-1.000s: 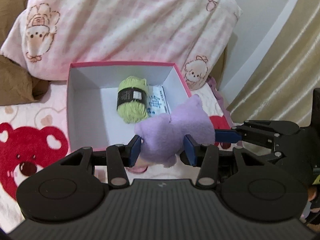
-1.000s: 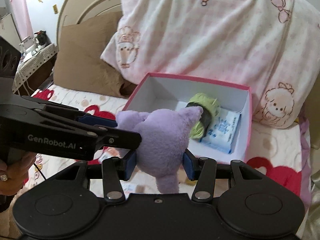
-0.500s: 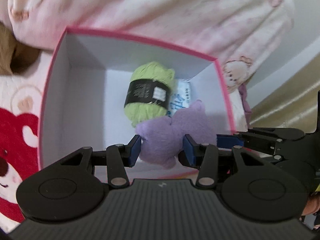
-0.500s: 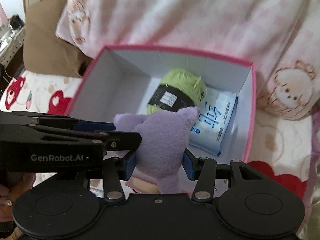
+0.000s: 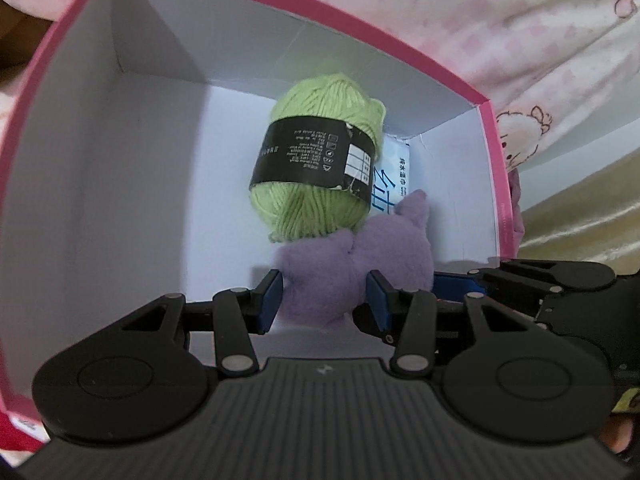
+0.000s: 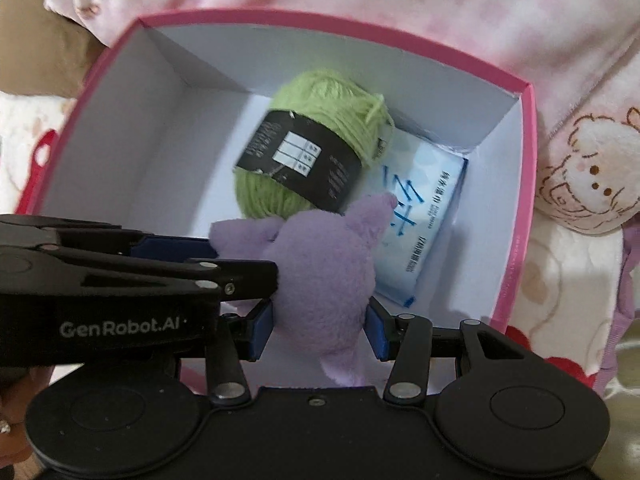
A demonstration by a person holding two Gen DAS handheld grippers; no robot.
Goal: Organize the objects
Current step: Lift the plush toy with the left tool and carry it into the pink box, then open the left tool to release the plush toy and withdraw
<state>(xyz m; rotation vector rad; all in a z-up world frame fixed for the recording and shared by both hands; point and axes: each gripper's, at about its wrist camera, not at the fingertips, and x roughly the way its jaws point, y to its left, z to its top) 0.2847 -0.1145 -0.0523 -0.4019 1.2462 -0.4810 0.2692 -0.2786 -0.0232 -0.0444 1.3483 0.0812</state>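
Left wrist view: purple plush toy [image 5: 352, 272] sits between the blue fingers [image 5: 269, 300] of the left gripper [image 5: 324, 300], which are closed on its body from both sides. The right gripper [image 5: 460, 282] comes in from the right edge, its blue tip against the plush's flank. The toy hangs inside the pink-rimmed box [image 5: 496, 184], just touching the green yarn ball [image 5: 320, 168] and overlapping the blue-printed tissue pack [image 5: 390, 192]. Judgement: light, soft, compressible; the fleece gives under the pads, so a hold across the thick body is safer than on an ear or limb, which would fold and slip. Not fragile. The left gripper looks steeply down into the box.

Right wrist view: the right gripper [image 6: 320, 328] also has its fingers [image 6: 378, 330] pressed on the plush toy [image 6: 320, 272], low on the body, a limb dangling below. The left gripper [image 6: 208, 256] crosses from the left, clamped higher up near an ear. Both hold the same toy above the box [image 6: 520, 208] floor, near the front wall, beside the yarn ball [image 6: 320, 160] and tissue pack [image 6: 424, 224]. The camera looks almost straight down. A bedspread and pink pillow lie around the box.
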